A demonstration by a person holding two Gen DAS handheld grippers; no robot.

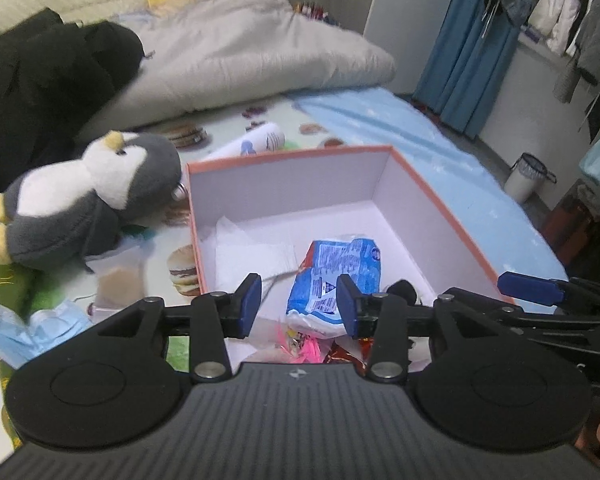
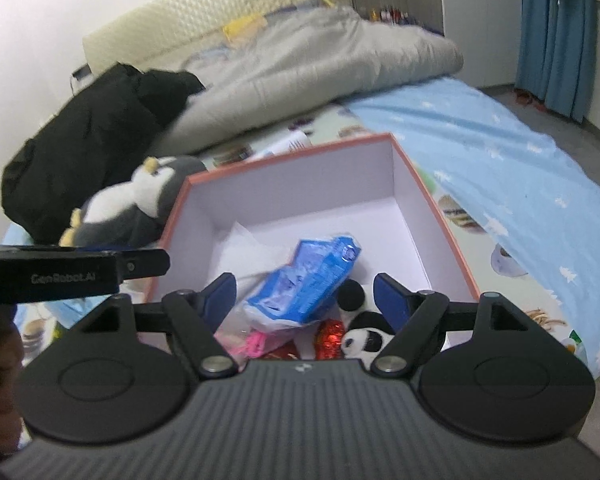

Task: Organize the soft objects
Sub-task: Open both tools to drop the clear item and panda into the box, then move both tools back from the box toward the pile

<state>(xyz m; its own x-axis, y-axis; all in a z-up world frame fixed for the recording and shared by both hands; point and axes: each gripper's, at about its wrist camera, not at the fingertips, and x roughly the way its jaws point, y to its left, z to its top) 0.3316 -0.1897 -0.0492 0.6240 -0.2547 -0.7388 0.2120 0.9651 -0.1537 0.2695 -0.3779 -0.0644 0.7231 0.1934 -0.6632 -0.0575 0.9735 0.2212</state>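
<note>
Two grippers hang over an orange-rimmed box [image 1: 440,200] at frame centre. At left, a plush penguin [image 1: 96,196] lies outside it on the bed, touching the box wall. The left gripper [image 1: 298,306] and right gripper [image 2: 304,304] stand open, empty, above a blue tissue pack [image 2: 308,280] already inside. Fetching the penguin likely calls for a wide grasp across its body.

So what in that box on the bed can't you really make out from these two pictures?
- Print on the blue tissue pack: blurred, both views.
- Panda plush: right view, body behind the right gripper; left view, nearly all hidden.
- Pink item and red foil item: cut off by gripper bodies, identity unclear.
</note>
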